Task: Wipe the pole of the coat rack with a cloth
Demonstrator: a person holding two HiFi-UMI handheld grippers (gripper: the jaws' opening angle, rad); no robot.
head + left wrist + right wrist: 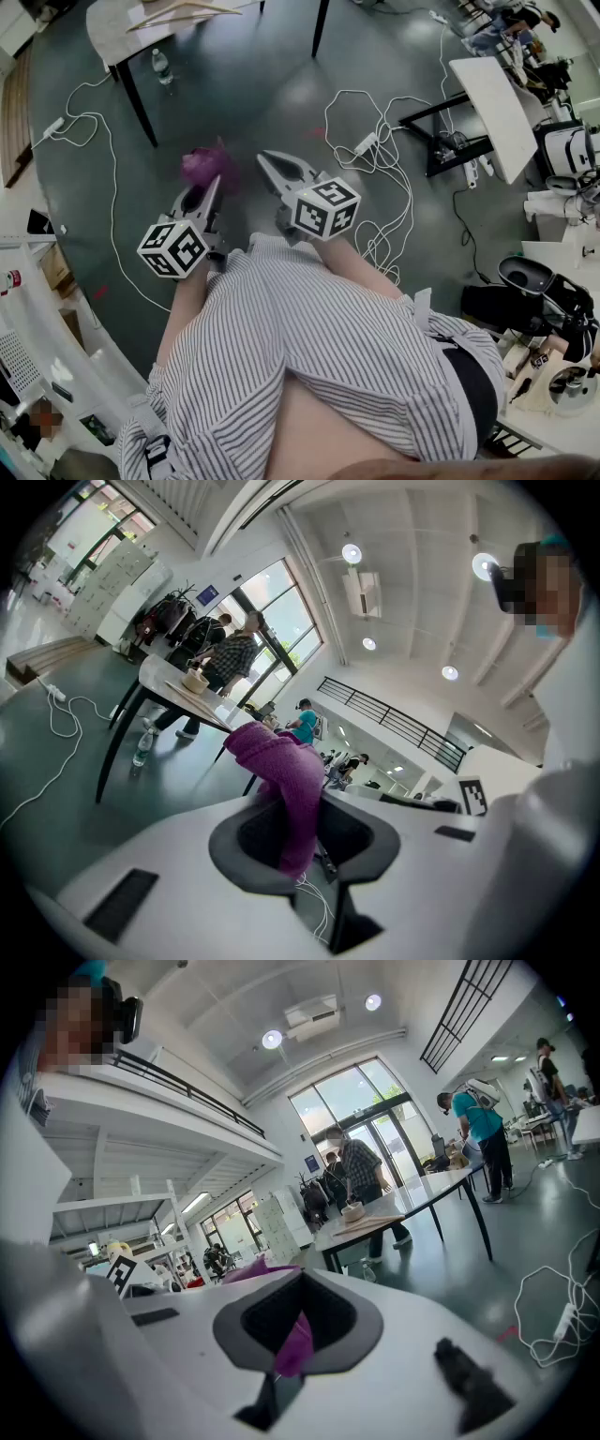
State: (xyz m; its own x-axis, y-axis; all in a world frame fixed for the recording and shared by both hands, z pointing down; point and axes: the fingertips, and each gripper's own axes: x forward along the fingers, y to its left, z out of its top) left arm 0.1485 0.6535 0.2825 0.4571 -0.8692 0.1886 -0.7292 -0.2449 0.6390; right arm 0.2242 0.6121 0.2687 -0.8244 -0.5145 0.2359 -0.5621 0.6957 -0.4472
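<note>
A purple cloth [208, 167] is bunched at the tip of my left gripper [211, 185], which is shut on it. In the left gripper view the cloth [281, 775] hangs through the jaws' opening and folds over their top. My right gripper [272, 165] is held just to the right of it, jaws together, apart from the cloth in the head view. In the right gripper view a purple sliver [296, 1342] shows in the gap of the right gripper [298, 1321]; I cannot tell if it is pinched. Both grippers hover over the dark floor in front of a striped shirt. No coat rack pole is close by.
White cables and power strips [375, 155] trail across the dark floor. A black-legged table [120, 33] stands at the back left with a water bottle [161, 66] beside it. A white table [492, 103] is on the right. People stand at a distant table [394, 1206].
</note>
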